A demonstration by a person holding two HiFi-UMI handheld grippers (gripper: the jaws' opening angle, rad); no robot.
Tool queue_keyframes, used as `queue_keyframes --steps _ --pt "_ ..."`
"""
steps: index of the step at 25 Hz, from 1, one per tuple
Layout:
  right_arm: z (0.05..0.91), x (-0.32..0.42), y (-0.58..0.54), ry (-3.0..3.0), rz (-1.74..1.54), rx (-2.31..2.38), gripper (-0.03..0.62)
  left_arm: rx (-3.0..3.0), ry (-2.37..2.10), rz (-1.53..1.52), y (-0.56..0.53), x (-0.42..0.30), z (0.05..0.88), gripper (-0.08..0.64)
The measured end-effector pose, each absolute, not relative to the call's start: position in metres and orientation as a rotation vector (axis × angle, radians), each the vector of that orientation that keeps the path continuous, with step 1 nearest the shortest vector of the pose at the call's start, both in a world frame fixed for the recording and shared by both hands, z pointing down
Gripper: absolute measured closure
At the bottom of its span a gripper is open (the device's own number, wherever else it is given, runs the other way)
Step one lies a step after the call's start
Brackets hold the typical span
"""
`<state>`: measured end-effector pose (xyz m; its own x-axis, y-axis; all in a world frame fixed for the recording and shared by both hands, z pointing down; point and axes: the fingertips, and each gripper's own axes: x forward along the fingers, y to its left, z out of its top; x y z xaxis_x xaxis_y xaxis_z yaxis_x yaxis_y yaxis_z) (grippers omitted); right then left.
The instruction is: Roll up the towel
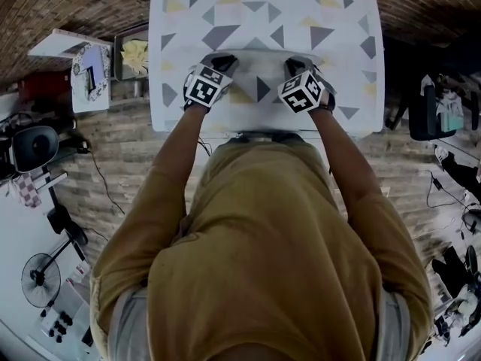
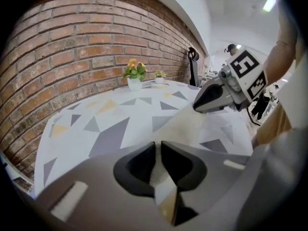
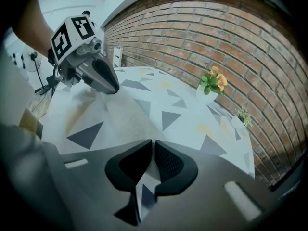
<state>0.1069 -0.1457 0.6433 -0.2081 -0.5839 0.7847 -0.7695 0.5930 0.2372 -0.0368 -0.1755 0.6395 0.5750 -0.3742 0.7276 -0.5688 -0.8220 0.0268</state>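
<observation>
left claw point(image 2: 158, 153), right claw point(image 3: 153, 150): both closed down, pads nipping thin pale sliver, apparently edge of pale beige cloth towel point(image 1: 252, 111). towel lies flat, unrolled, on near side of triangle-patterned bench point(image 1: 173, 21). step in hand: securing edge. next move: fold edge over, both claws level, roll evenly.

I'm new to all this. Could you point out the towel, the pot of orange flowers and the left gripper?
towel point(image 3: 122, 117): right gripper view, its flat pale middle.
pot of orange flowers point(image 2: 134, 84): left gripper view, the white pot's front.
left gripper point(image 3: 112, 87): right gripper view, its dark tip.
</observation>
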Motion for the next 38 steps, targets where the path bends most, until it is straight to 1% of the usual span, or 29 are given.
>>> queue_keyframes --steps 6,13,14,17,25,31,38 --pt "0.637 0.111 -0.148 -1.924 0.281 1.116 0.565 2.632 -0.757 1.127 -0.173 -0.037 0.633 0.462" --pt "0.614 0.146 -0.141 -1.960 0.345 1.300 0.566 2.642 -0.966 0.943 -0.189 -0.064 0.614 0.462" --pt "0.610 0.149 -0.140 -1.977 0.363 1.319 0.587 2.643 -0.988 0.924 -0.189 -0.067 0.611 0.462" --pt "0.593 0.158 -0.136 -2.002 0.414 1.367 0.589 2.638 -1.042 0.876 -0.186 -0.074 0.598 0.463" --pt "0.569 0.186 -0.125 -2.006 0.557 1.530 0.589 2.692 -1.147 0.766 -0.180 -0.085 0.570 0.495" --pt "0.530 0.200 -0.120 -2.054 0.552 1.627 0.589 2.764 -1.238 0.710 -0.180 -0.107 0.523 0.497" --pt "0.458 0.216 -0.107 -2.092 0.369 1.722 0.589 2.893 -1.346 0.644 -0.177 -0.131 0.458 0.497"
